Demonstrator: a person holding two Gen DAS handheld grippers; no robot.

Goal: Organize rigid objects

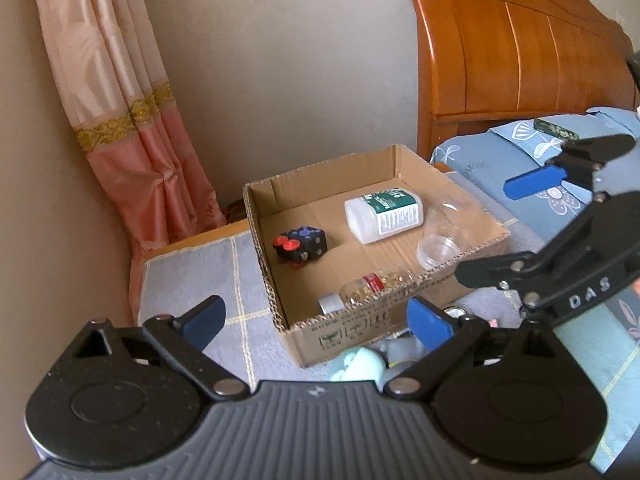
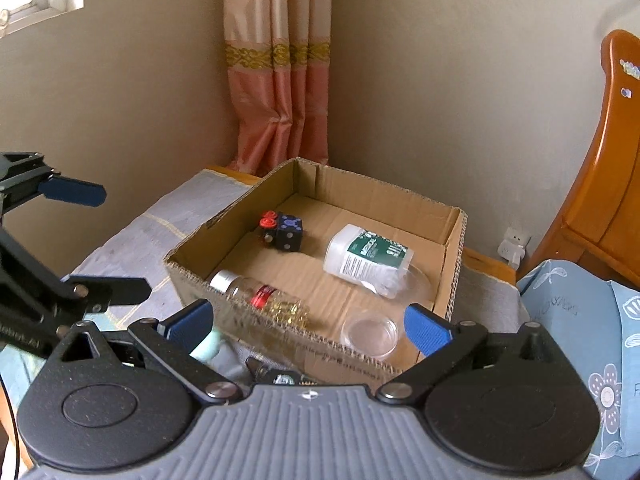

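Both grippers, left point(image 1: 316, 322) and right point(image 2: 308, 322), hung open and empty near the box point(image 2: 452, 264) (4 things lay inside).

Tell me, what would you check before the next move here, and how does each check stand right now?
1. Right gripper free: ok, jaws wide apart, nothing between them.
2. Left gripper free: ok, open and holding nothing.
3. Cardboard box has room: ok, bare floor shows between the black cube, white bottle, glass bottle and clear cup, all lying inside.
4. Things left outside: not ok, a pale green object and other small items lie in front of the box.
5. What those items are: cannot tell, the grippers hide most of them.
6. Grippers apart from each other: ok, no contact visible.
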